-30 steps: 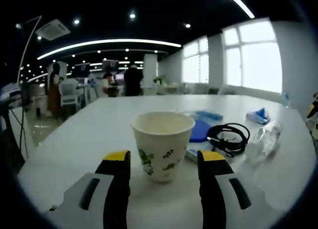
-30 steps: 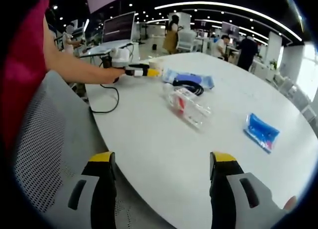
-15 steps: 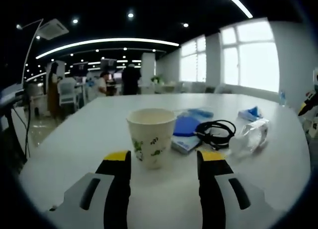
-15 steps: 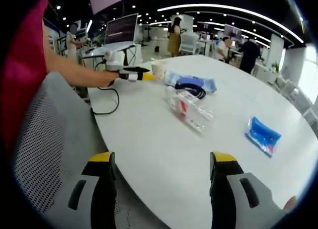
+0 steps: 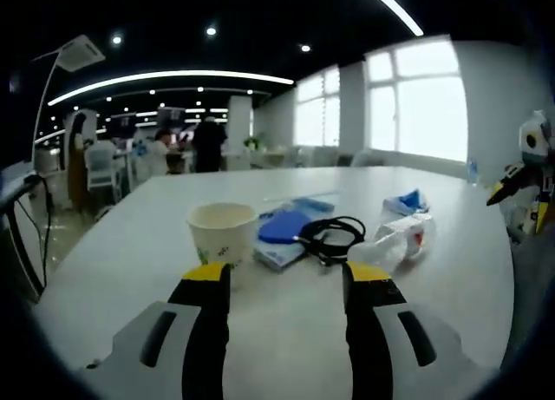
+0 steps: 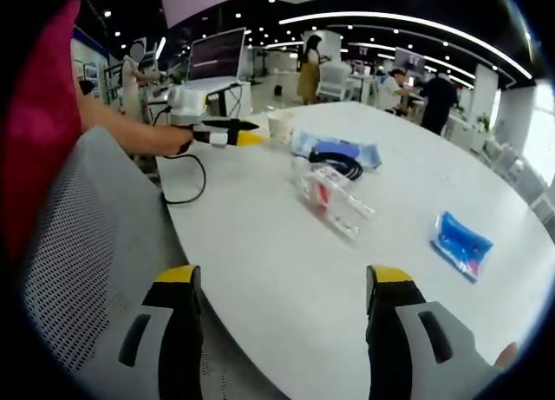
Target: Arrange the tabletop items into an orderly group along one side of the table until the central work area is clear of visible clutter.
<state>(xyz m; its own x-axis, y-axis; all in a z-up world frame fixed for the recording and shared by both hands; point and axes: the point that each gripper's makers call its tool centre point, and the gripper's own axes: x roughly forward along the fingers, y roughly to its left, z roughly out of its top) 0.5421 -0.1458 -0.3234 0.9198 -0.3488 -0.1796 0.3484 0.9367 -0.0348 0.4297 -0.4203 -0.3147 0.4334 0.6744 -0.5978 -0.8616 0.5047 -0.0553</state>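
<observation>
- Left gripper view: the left hand-held gripper [image 5: 284, 283] has its yellow-tipped jaws spread apart with nothing between them, low over the white desk [image 5: 260, 322].
- Just beyond the left jaw stands a paper cup [image 5: 222, 232], upright, printed with green leaves, apart from the jaws.
- To the right of the cup lies a blue packet [image 5: 282, 235], with a coiled black cable [image 5: 331, 238] against its right side.
- A clear plastic package [image 5: 395, 239] with a red insert lies right of the cable, and a blue pouch [image 5: 404, 201] sits farther back.
- Right gripper view: the right hand-held gripper [image 6: 284, 289] is also open and empty, its jaws wide over the near edge of the desk [image 6: 286, 252].
- The left hand-held gripper [image 6: 212, 129] appears at the far side, held by a bare arm [image 6: 121, 127], its tip just short of the paper cup [image 6: 280, 128].
- Blue packet [image 6: 334, 148] and black cable [image 6: 338, 164] lie beside the cup; the clear package [image 6: 334, 196] lies nearer the middle.
- The blue pouch [image 6: 461, 242] lies well apart on the right.
- A grey mesh chair back [image 6: 78, 270] fills the left, with a red sleeve [image 6: 35, 131] above it.
</observation>
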